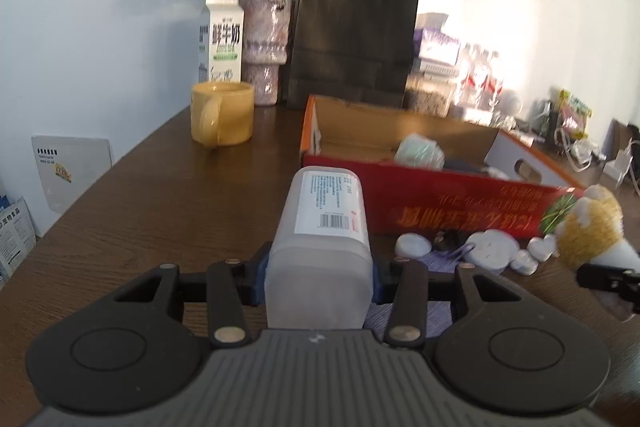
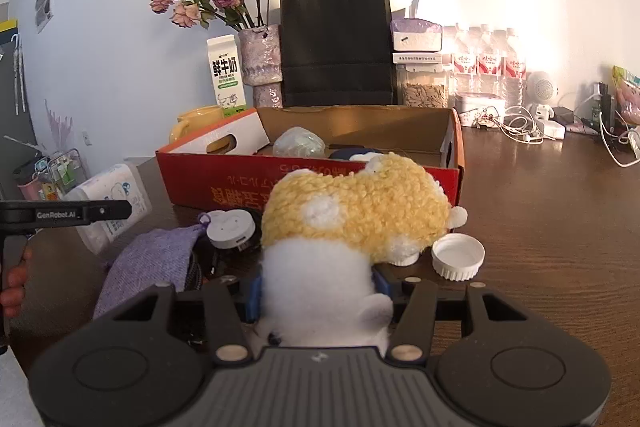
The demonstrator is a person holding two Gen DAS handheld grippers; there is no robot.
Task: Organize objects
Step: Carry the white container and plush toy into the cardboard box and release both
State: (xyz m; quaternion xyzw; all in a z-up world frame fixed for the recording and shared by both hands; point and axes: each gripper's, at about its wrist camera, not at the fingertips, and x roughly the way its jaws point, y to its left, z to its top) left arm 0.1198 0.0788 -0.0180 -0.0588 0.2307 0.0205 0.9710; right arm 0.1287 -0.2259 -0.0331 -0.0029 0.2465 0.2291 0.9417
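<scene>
1. The left gripper (image 1: pixel 318 279) is clamped on a translucent pack (image 1: pixel 320 251) with a barcode label; the blue pads press both sides.
2. The right gripper (image 2: pixel 316 293) is clamped on the white end of a yellow plush toy (image 2: pixel 352 215).
3. The red cardboard box (image 2: pixel 224 187) sits on the wooden table (image 2: pixel 540 227) at 12 o'clock from both grippers.
4. A white cap (image 2: pixel 458 255) lies at 4 o'clock from the toy.
5. A yellow mug (image 1: pixel 222 113) stands at 9 o'clock from the box.

Both matte black two-finger grippers, left (image 1: pixel 318 277) and right (image 2: pixel 316 293), share one build: ribbed grey housing, round black discs either side, brass-coloured pivot screws, blue finger pads (image 2: pixel 253 293). White "GenRobot.AI" lettering marks the left one's side.
</scene>
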